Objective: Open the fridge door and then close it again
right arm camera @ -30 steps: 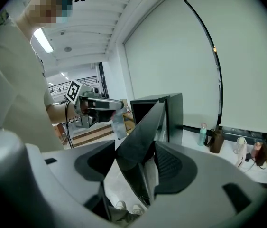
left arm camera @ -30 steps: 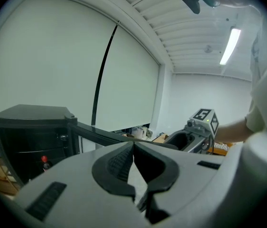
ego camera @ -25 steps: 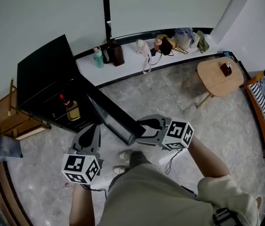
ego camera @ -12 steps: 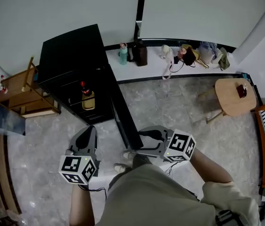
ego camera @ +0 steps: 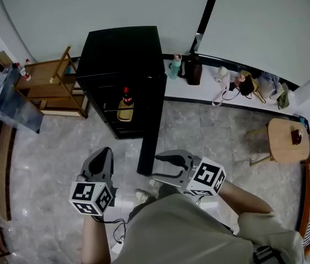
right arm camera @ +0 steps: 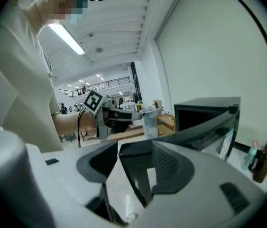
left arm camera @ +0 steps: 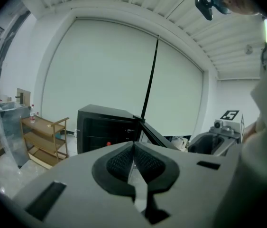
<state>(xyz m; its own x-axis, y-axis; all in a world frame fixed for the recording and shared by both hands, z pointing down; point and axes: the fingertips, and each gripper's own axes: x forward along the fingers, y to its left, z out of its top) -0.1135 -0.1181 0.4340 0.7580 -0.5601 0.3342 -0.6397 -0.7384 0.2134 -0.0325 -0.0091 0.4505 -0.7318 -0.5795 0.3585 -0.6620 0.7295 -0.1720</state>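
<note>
1. One compact black fridge [ego camera: 123, 51] was seen standing on the stone-patterned floor [ego camera: 50, 158]. The fridge door [ego camera: 150, 128] was swung out roughly square to the cabinet, so that a red-capped bottle [ego camera: 125, 99] on a shelf inside was exposed.
2. The right gripper [ego camera: 156, 167] was held at the door's free edge, the side away from the hinge. Its jaws had just been closing, the edge was seen between them, and the pads appeared to bear on both faces of the panel.
3. The left gripper [ego camera: 104, 157] was held apart from the fridge, to the left of the door, with its jaws brought together on nothing.
4. The door was judged to be stiff and fairly light, free only to swing about its hinge. A push or pull along that arc would therefore be called for, not a straight one.
5. Its glossy, glass-like front was judged slippery. A pinch across the thickness at the free edge, where leverage is greatest, was thought the best hold.
6. Some resistance from a seal was expected over the last part of the closing. A gentle finish was thought wise, since the small cabinet could be shifted and the bottle shaken by a slam.
</note>
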